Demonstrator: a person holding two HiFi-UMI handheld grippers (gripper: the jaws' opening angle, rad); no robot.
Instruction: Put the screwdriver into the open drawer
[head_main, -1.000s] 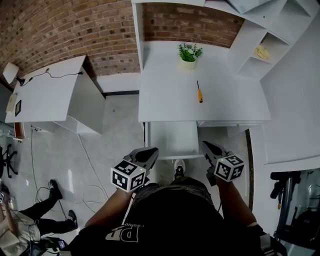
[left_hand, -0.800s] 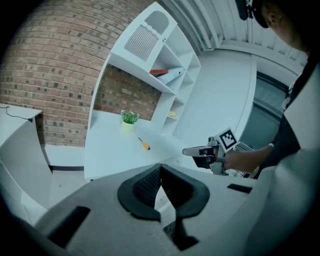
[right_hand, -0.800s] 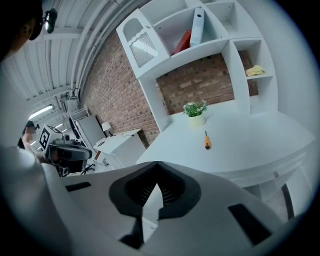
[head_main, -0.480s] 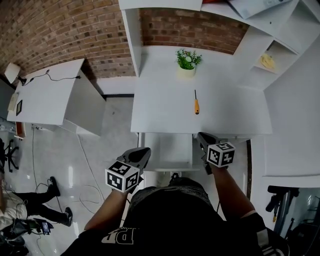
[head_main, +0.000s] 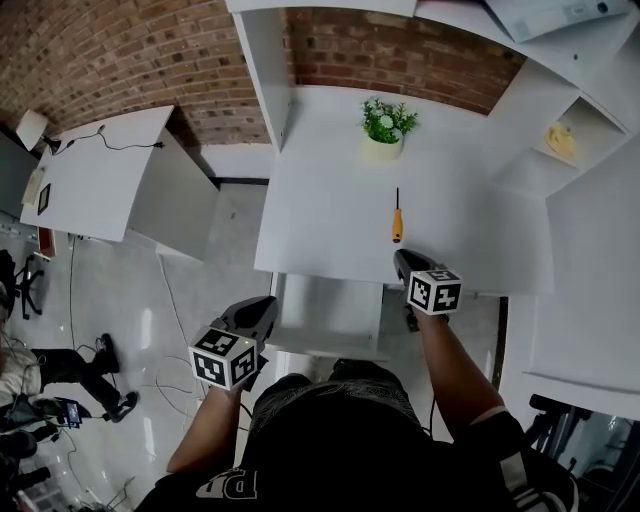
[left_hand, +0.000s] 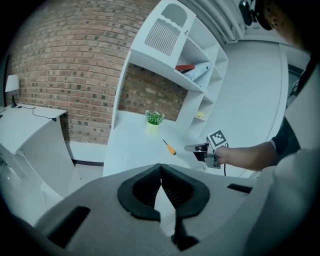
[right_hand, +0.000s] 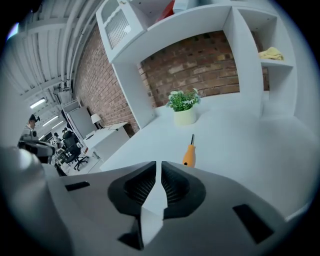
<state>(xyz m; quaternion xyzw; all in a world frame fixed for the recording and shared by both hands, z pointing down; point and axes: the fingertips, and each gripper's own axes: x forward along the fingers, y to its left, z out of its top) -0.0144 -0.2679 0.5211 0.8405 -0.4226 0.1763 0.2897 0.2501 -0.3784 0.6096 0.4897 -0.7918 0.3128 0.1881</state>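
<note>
The desk (head_main: 330, 200) and the open drawer (head_main: 330, 312) are finished in smooth, matt white board. The wall (head_main: 120, 60) is laid in rough red-brown brick. The screwdriver (head_main: 397, 222) is fitted with a glossy orange plastic handle and a dark metal shaft. The floor (head_main: 120, 320) is polished — pale, faintly reflective.

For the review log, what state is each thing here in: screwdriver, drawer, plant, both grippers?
screwdriver: lying flat on the desk, not held.
drawer: pulled open under the desk.
potted plant: upright at the back of the desk.
left gripper: jaws shut, nothing between them.
right gripper: jaws have just been opening, narrow gap, nothing between them.
</note>
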